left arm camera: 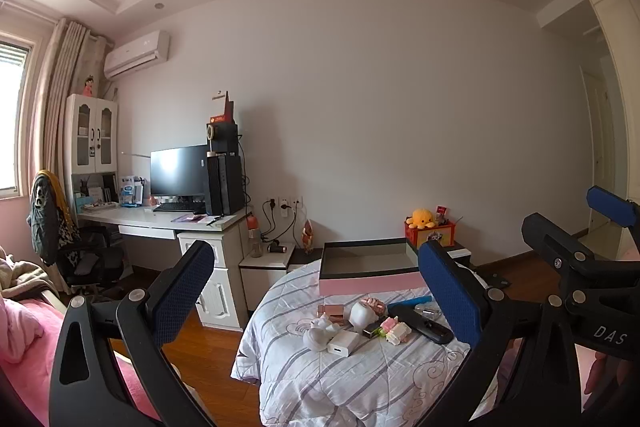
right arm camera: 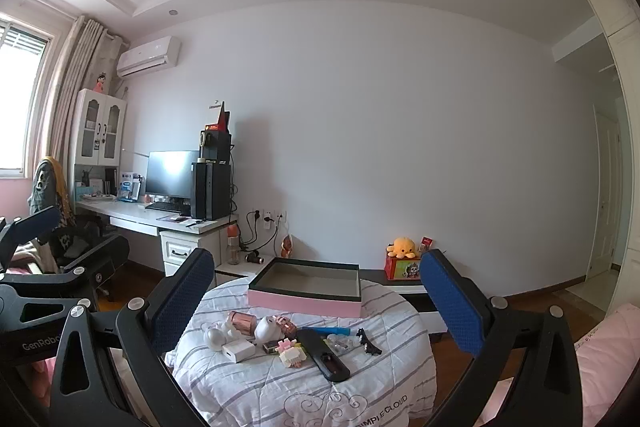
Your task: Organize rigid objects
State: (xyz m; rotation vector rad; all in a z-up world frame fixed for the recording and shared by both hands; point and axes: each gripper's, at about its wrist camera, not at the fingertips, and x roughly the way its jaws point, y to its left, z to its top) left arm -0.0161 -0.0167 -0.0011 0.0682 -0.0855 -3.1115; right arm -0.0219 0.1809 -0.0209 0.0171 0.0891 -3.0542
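Hovering: both grippers hang above the near edge of a quilt-covered round surface, neither touching anything.
Left gripper: jaws spread wide, nothing between them.
Right gripper: jaws spread wide too, empty.
Clutter: small rigid things lie in a loose cluster on the quilt, ahead of and below both grippers.
Items: white charger, black remote, block toy, white pod, pink-gold tube, blue stick, small black figure.
Box: open, pink-sided, just behind the cluster, far side from the grippers; it looks empty and is the likely home for the items.
Remote axis: long axis runs near-to-far, angled slightly left at its far end, so a grip across its width suits it.
Nearer hand: remote, blue stick and figure lie to the right of the pile, closer to the right gripper; charger and white pod sit leftward, closer to the left.
Progress: seemingly nothing stowed yet.
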